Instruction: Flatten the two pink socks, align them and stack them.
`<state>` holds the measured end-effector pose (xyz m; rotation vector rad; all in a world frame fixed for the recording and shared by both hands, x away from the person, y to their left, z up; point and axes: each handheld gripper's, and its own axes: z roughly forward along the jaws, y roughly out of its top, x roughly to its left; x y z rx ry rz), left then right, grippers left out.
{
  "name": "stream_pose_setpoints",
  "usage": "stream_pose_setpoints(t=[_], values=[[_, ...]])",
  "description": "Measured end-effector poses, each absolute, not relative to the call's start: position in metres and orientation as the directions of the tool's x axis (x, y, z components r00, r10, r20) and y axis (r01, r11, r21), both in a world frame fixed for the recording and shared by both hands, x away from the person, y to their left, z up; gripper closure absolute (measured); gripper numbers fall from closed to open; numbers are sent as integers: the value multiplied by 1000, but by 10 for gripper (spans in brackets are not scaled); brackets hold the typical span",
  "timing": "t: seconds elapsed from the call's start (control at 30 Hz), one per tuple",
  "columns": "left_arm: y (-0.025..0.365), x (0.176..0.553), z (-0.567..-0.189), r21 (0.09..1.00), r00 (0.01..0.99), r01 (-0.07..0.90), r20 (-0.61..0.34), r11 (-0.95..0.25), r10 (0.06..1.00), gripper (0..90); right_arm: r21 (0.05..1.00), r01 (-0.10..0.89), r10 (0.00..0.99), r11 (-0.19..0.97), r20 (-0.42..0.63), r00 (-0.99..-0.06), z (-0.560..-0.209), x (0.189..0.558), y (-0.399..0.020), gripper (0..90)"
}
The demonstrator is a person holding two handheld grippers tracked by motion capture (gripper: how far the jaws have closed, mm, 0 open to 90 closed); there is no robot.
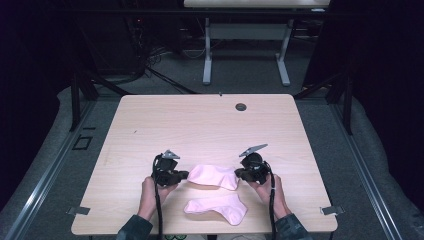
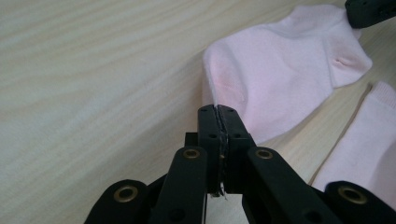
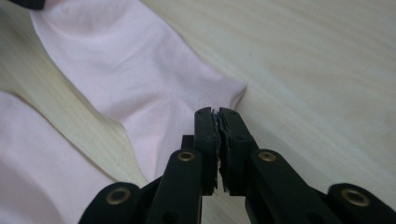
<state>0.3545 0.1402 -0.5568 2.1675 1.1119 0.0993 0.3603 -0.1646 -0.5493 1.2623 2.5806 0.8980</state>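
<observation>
Two pale pink socks lie on the light wooden table (image 1: 200, 120). The farther sock (image 1: 215, 176) stretches between my two grippers. My left gripper (image 1: 186, 175) is shut on its left end; in the left gripper view the jaws (image 2: 218, 109) meet on the edge of this sock (image 2: 280, 79). My right gripper (image 1: 237, 174) is shut on its right end, its jaws (image 3: 216, 112) pressed together over the sock's corner (image 3: 140, 79). The nearer sock (image 1: 217, 207) lies loose by the front edge, seen also in both gripper views (image 2: 369, 144) (image 3: 28, 163).
A round cable hole (image 1: 241, 106) sits near the table's far edge. Small metal brackets (image 1: 80, 210) (image 1: 332, 210) stick out at the front corners. Another white-legged table (image 1: 245, 50) stands on the floor beyond. The far half of the tabletop is bare wood.
</observation>
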Motion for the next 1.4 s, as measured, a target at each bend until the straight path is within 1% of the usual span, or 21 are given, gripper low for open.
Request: stream_pose_setpoints(t=[0.03, 0.07, 0.1, 0.17, 0.2, 0.27, 0.37, 0.5, 0.57, 0.67, 0.83, 1.07, 1.2, 1.33, 1.4], values=[[140, 354, -558, 605, 624, 693, -234, -391, 745, 837, 541, 682, 755, 491, 126, -643, -552, 361, -164, 840], [141, 354, -557, 598, 617, 700, -233, -390, 752, 762, 537, 691, 758, 484, 138, -638, -554, 361, -164, 813], [142, 353, -555, 599, 613, 701, -231, -386, 756, 685, 529, 692, 759, 491, 130, -638, -554, 362, -165, 762], [146, 351, -550, 616, 596, 699, -218, -365, 773, 555, 554, 692, 760, 463, 154, -632, -551, 362, -169, 697], [147, 350, -546, 625, 589, 696, -214, -354, 780, 517, 565, 691, 767, 450, 152, -624, -548, 362, -172, 657], [150, 350, -541, 638, 582, 687, -197, -348, 789, 459, 594, 687, 770, 418, 170, -615, -541, 363, -176, 625], [147, 354, -539, 633, 582, 686, -183, -358, 792, 447, 602, 680, 775, 418, 155, -613, -535, 365, -176, 594], [136, 360, -545, 614, 591, 691, -177, -381, 787, 467, 582, 682, 773, 443, 137, -619, -540, 367, -167, 594], [132, 363, -548, 600, 597, 695, -173, -396, 783, 502, 559, 684, 770, 469, 120, -626, -546, 369, -162, 603], [128, 365, -551, 586, 599, 696, -156, -414, 786, 555, 539, 695, 774, 475, 120, -622, -551, 370, -158, 622], [125, 366, -553, 565, 617, 689, -130, -453, 776, 630, 538, 694, 776, 479, 110, -621, -553, 371, -156, 642], [118, 364, -556, 541, 636, 679, -98, -495, 765, 706, 523, 702, 782, 483, 103, -614, -558, 371, -153, 673], [115, 363, -559, 535, 642, 675, -86, -508, 762, 764, 517, 698, 777, 496, 94, -622, -560, 370, -152, 713], [115, 362, -560, 532, 647, 672, -83, -515, 758, 816, 536, 695, 782, 479, 100, -616, -561, 368, -150, 746], [114, 362, -560, 532, 651, 667, -74, -522, 756, 848, 529, 690, 775, 494, 91, -625, -561, 367, -150, 770]])
